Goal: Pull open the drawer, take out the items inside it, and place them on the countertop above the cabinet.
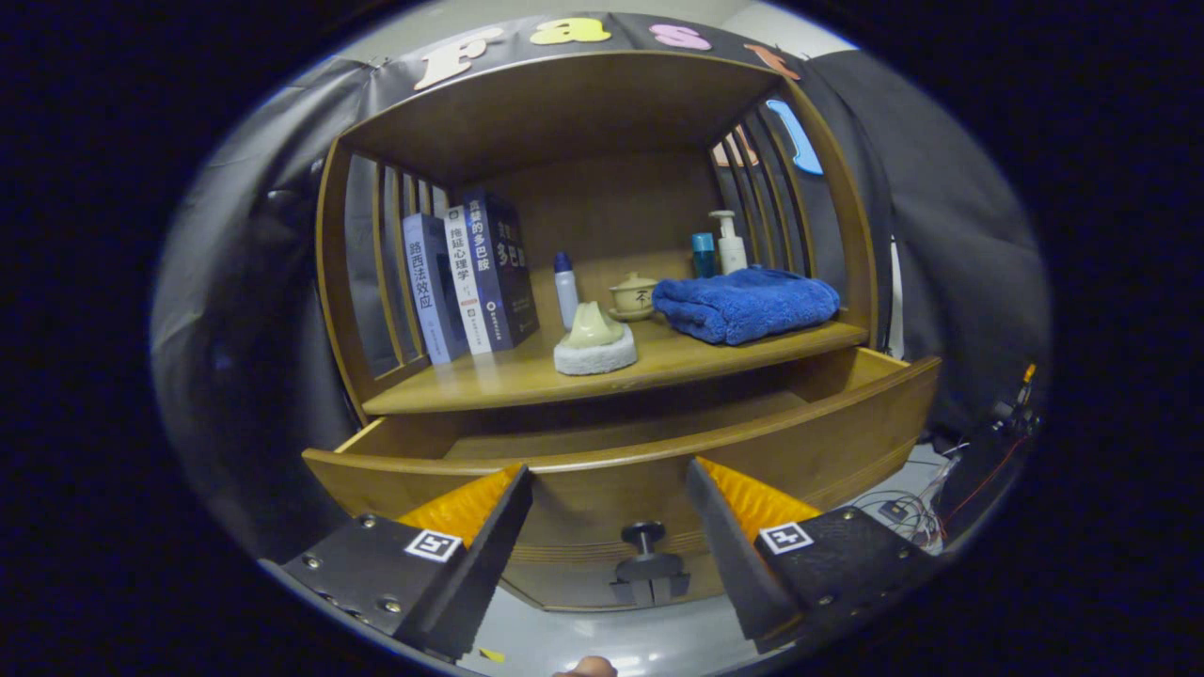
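The wooden drawer [847,423] stands pulled out under the cabinet's countertop [677,357]. Its inside floor shows bare wood where I can see it; the front wall hides the near part. A dark knob [645,538] sticks out of the drawer front, between my fingers and slightly below their tips. My gripper [609,475] is open, fingers wide apart in front of the drawer front, holding nothing. On the countertop rest a folded blue towel [745,303] and a pale cone-shaped item on a white round base [594,340].
Several books [470,277] lean at the countertop's left. A small white bottle with a blue cap [565,287], a lidded ceramic cup [633,296], a teal bottle [703,254] and a pump bottle [730,243] stand at the back. Cables [903,503] lie on the floor at right.
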A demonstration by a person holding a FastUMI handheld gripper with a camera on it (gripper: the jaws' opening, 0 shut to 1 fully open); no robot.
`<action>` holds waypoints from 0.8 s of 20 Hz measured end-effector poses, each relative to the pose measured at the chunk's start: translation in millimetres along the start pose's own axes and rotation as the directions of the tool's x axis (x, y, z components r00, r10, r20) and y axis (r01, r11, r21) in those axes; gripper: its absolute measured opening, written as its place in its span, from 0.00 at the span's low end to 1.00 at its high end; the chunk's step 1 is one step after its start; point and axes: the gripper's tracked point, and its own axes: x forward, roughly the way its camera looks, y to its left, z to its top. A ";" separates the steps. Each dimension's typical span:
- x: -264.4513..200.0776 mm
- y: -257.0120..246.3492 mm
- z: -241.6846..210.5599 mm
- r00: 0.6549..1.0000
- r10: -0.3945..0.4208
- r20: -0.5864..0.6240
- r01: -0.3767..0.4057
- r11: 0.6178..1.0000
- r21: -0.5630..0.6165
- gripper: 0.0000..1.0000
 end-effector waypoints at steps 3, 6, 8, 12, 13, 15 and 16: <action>6.6 -3.4 4.3 1.000 0.002 -0.008 -0.002 1.000 0.000 0.99; 12.7 -3.6 6.1 1.000 0.005 -0.009 -0.005 1.000 0.001 0.99; 17.0 -3.4 6.6 1.000 0.005 -0.011 -0.005 1.000 0.001 0.99; 23.7 -2.7 7.5 1.000 0.006 -0.013 -0.006 1.000 0.007 0.99; 24.8 -2.6 8.1 1.000 0.006 -0.012 -0.006 1.000 0.006 0.99; 27.1 -2.7 8.1 1.000 0.006 -0.012 -0.006 1.000 0.007 0.99; 28.5 -2.2 8.4 1.000 0.006 -0.012 -0.006 1.000 0.007 0.99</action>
